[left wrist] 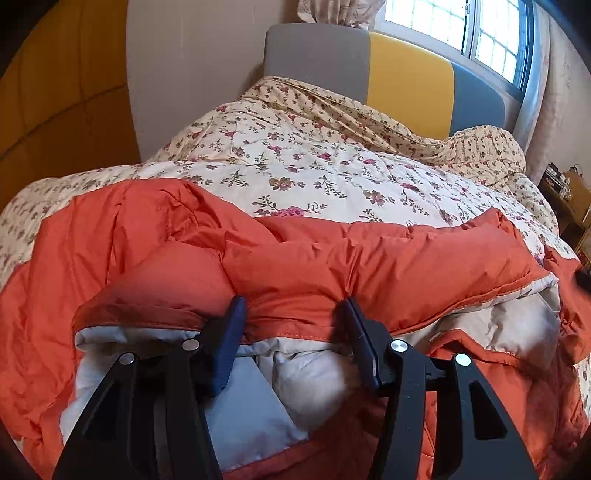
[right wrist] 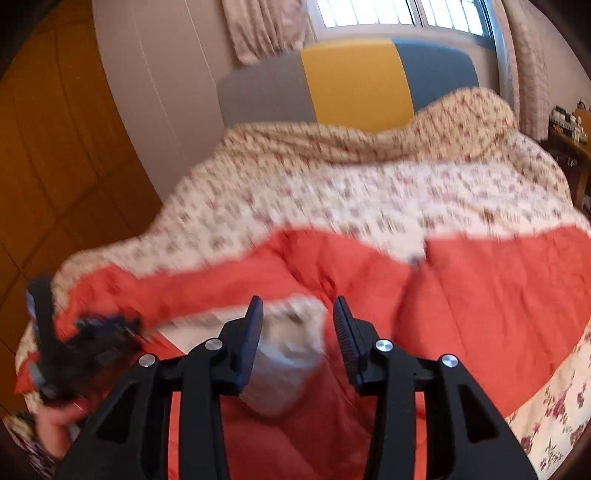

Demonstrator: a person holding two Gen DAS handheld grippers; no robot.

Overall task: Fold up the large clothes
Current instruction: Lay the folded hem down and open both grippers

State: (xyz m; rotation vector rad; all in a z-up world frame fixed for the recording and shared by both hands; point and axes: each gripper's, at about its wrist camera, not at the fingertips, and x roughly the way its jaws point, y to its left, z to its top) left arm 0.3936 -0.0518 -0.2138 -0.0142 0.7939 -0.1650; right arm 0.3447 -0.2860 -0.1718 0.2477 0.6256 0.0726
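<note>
Left gripper (left wrist: 293, 308) agape against orange jacket (left wrist: 369, 266)

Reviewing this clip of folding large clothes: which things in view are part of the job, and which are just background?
Part of the job:
orange padded jacket
left gripper, open at the jacket's edge
right gripper, open over the jacket

Just lying about:
floral quilt
headboard
window
curtain
wooden side table

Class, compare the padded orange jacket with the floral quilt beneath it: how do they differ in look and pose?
The padded orange jacket is plain orange with a pale lining; the floral quilt is cream with printed pink flowers. The jacket lies rumpled on top, near the cameras; the quilt spreads beneath it up to the headboard. Both look soft and stitched in padded sections.
</note>
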